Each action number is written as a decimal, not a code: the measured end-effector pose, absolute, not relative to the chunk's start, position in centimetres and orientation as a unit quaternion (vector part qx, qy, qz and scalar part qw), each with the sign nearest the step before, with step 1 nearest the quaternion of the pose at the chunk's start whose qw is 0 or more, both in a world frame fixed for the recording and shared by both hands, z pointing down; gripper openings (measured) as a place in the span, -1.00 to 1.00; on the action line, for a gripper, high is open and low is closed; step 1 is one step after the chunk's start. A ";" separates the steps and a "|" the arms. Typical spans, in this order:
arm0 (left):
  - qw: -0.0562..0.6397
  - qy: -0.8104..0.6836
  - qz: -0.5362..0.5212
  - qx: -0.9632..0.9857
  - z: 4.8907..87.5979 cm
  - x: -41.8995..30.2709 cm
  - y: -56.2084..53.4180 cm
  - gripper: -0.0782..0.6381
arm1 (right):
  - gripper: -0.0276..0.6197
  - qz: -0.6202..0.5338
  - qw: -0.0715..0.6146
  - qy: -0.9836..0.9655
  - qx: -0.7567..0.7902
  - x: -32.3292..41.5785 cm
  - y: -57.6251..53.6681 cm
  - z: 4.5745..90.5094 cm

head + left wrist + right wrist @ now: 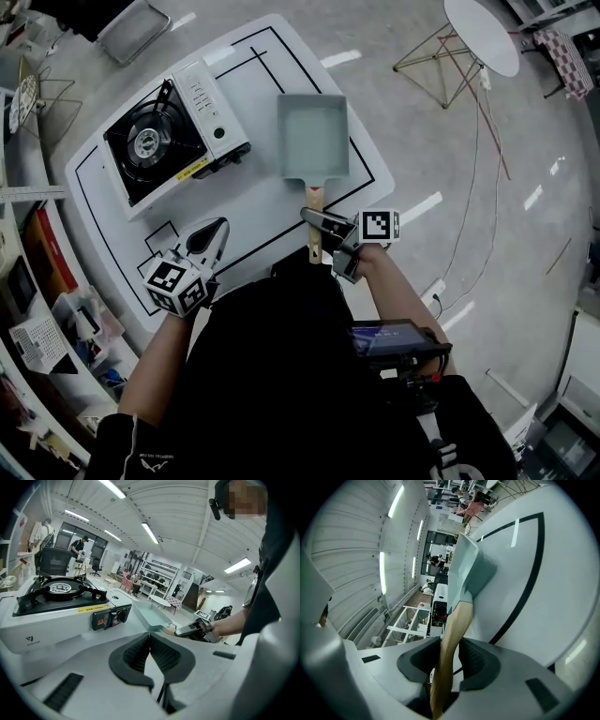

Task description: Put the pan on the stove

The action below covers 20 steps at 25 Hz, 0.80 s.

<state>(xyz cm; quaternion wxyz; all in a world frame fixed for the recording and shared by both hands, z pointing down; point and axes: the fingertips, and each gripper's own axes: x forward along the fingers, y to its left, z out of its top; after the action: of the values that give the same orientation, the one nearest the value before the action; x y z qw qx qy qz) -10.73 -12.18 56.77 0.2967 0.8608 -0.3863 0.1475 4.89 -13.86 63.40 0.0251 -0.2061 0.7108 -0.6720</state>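
Note:
A pale blue rectangular pan (312, 136) lies on the white table (112, 178), its wooden handle (315, 208) pointing towards me. My right gripper (316, 219) is at the near table edge, and its pads press on both sides of the handle (452, 634). The pan body (468, 569) stands ahead of the jaws. A white portable gas stove (169, 141) with a black burner sits to the pan's left, a short gap between them. My left gripper (211, 236) hovers near the front left of the table, shut and empty (150, 637), facing the stove (56, 597).
Black lines mark out fields on the table (253, 66). A round white tabletop (480, 33) and a wire frame (441, 56) stand on the floor at the far right, with cables trailing. Shelves and bins (42, 328) line the left side.

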 end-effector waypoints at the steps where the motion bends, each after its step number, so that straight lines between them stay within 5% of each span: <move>1: 0.296 -0.388 0.147 0.860 56.7 -10.8 -12.1 -0.76 | -0.48 -0.669 0.017 0.712 -0.211 5.1 -13.9 63.6; 20: 0.296 -0.403 0.144 0.854 56.6 -12.0 -11.8 -0.76 | -0.51 -0.675 0.099 0.702 -0.204 4.1 -14.4 62.2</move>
<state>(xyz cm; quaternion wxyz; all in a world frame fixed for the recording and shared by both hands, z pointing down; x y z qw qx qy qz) -12.00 -11.82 56.64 0.2964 0.8538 -0.4029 0.1445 4.11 -14.43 62.25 0.0990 -0.2041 0.7024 -0.6746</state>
